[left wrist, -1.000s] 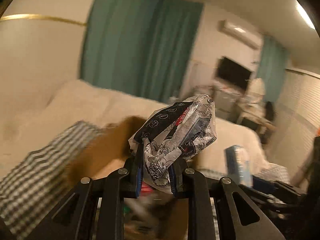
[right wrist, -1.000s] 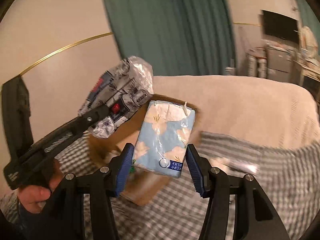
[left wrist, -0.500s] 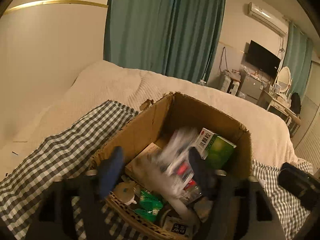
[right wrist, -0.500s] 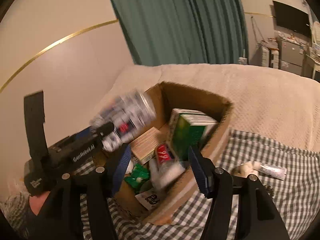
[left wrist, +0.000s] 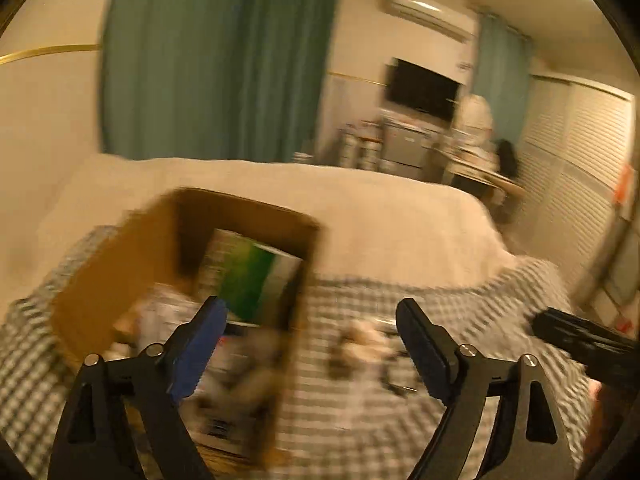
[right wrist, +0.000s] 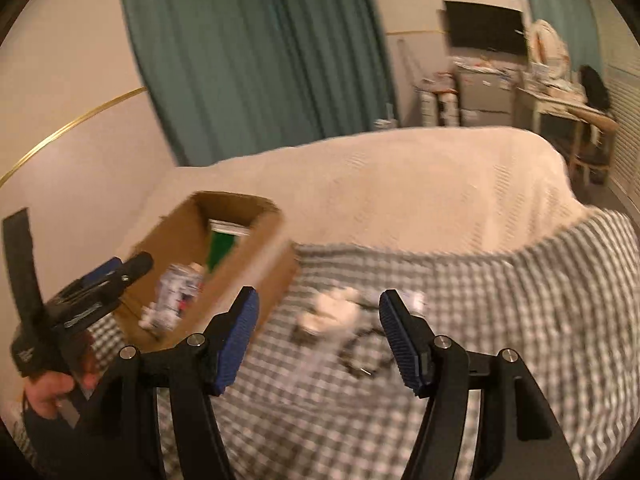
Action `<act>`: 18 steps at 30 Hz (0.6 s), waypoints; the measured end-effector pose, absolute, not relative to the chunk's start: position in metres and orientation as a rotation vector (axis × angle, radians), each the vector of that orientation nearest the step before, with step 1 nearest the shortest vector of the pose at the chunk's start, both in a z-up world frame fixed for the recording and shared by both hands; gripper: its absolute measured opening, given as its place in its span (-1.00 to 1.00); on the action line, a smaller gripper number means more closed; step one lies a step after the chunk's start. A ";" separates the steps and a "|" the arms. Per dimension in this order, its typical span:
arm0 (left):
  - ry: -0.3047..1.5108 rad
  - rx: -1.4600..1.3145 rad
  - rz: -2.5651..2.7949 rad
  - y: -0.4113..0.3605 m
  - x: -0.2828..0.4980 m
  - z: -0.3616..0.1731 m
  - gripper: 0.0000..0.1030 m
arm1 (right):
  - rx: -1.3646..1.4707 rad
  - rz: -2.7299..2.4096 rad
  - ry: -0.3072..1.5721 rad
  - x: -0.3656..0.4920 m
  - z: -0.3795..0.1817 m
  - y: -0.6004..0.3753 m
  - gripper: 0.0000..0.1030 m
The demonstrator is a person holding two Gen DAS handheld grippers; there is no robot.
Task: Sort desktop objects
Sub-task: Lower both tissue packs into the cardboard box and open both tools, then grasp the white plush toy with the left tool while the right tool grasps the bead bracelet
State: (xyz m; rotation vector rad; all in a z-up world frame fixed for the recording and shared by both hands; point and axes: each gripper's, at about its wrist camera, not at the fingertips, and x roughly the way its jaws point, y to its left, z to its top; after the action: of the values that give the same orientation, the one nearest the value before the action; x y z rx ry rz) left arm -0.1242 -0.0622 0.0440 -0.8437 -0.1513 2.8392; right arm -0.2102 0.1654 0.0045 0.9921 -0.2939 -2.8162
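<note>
Both the left gripper (left wrist: 308, 344) and right gripper (right wrist: 318, 338) hang empty, jaws just opened apart, their packets dropped into the cardboard box (right wrist: 256, 276); leftover bits (right wrist: 336, 312) wait on the checked cloth (right wrist: 500, 320).

Cardboard box (right wrist: 224, 264) on checked cloth (right wrist: 500, 320), small clutter (right wrist: 336, 312) just right

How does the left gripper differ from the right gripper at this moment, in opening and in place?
The left gripper stands wider open than the right gripper, and its jaws have just been opening. One left finger lies over the cardboard box, while the right gripper frames the small white things on the checked cloth beside the box. Both are empty, with blue pads.
</note>
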 end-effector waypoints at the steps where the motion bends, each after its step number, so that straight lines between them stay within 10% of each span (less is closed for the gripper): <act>1: -0.140 -0.845 2.805 -0.048 -0.122 0.040 0.75 | 1.010 -2.829 -0.311 -0.204 0.000 0.175 0.21; 18: 0.041 -1.145 2.702 0.026 -0.190 -0.079 0.75 | 1.127 -2.788 -0.271 -0.220 -0.067 0.212 0.22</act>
State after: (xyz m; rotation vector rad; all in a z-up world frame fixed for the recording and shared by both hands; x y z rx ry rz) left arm -0.1897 0.0258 -0.0790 -1.1453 0.0408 2.7020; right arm -0.2200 0.2122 -0.0673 1.1275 -0.2707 -2.7883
